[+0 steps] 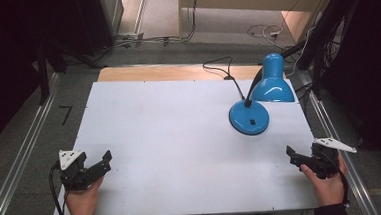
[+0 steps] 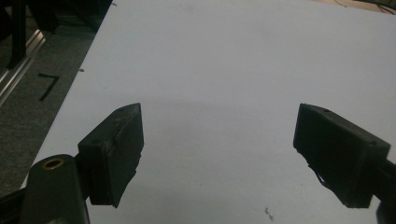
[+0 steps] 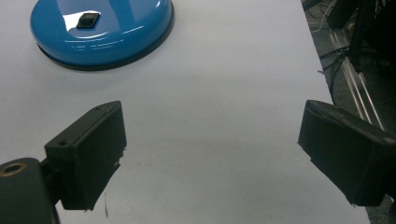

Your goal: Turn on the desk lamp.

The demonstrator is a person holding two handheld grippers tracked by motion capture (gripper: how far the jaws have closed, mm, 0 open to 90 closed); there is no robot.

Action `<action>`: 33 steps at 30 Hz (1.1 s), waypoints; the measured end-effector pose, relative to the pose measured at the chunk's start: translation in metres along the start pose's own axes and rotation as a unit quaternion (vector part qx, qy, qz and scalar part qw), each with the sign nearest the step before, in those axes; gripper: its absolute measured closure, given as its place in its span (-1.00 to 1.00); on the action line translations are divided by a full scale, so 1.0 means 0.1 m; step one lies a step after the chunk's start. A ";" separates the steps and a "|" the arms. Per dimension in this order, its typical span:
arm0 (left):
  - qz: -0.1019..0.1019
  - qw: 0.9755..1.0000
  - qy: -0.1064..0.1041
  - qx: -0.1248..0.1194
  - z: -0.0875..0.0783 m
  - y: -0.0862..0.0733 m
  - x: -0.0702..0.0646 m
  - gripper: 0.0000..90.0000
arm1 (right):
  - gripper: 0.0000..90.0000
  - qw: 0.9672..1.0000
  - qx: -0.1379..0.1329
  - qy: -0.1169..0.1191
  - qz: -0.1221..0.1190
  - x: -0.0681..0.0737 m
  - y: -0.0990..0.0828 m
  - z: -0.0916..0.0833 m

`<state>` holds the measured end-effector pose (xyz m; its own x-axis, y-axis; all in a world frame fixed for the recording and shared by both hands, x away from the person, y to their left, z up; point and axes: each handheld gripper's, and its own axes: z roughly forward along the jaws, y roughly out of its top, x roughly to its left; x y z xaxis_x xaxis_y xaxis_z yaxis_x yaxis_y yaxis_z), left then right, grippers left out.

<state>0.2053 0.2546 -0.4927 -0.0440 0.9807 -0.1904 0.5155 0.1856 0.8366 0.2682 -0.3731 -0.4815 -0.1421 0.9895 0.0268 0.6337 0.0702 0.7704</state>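
Observation:
A blue desk lamp stands at the back right of the white table [image 1: 170, 139]. Its round base [image 1: 249, 117] carries a small black switch [image 3: 88, 19], and its shade [image 1: 273, 82] tips down toward the table's right edge. In the right gripper view the base [image 3: 102, 32] lies ahead and to the left. My left gripper [image 1: 104, 162] rests at the front left corner, open with nothing between its jaws [image 2: 218, 121]. Near the front right edge my right gripper [image 1: 292, 156] is open too and holds nothing [image 3: 212, 116]. A hand grips each one.
The lamp's black cord [image 1: 221, 68] runs off the back of the table over a wooden strip [image 1: 166, 71]. Metal rails [image 1: 21, 163] flank both sides on the grey floor. Cables [image 1: 266, 31] lie on the floor beyond.

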 end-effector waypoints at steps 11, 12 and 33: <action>0.001 1.000 0.000 0.000 0.00 0.00 -0.01 -0.63 | -0.86 1.000 -0.004 0.016 -0.005 0.04 0.03 -0.01; 0.001 1.000 0.000 -0.001 0.00 0.00 -0.01 -0.63 | -0.86 1.000 -0.005 0.017 -0.007 0.05 0.03 -0.01; 0.001 1.000 -0.005 0.008 0.03 -0.01 -0.02 -0.62 | -0.86 0.998 -0.011 0.054 -0.027 0.32 0.20 0.09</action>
<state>0.2079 0.2525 -0.4948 -0.0340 0.9804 -0.1938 0.5284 0.1823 0.8292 0.2836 -0.3390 -0.4710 -0.2583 0.9646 0.0523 0.6056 0.1195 0.7867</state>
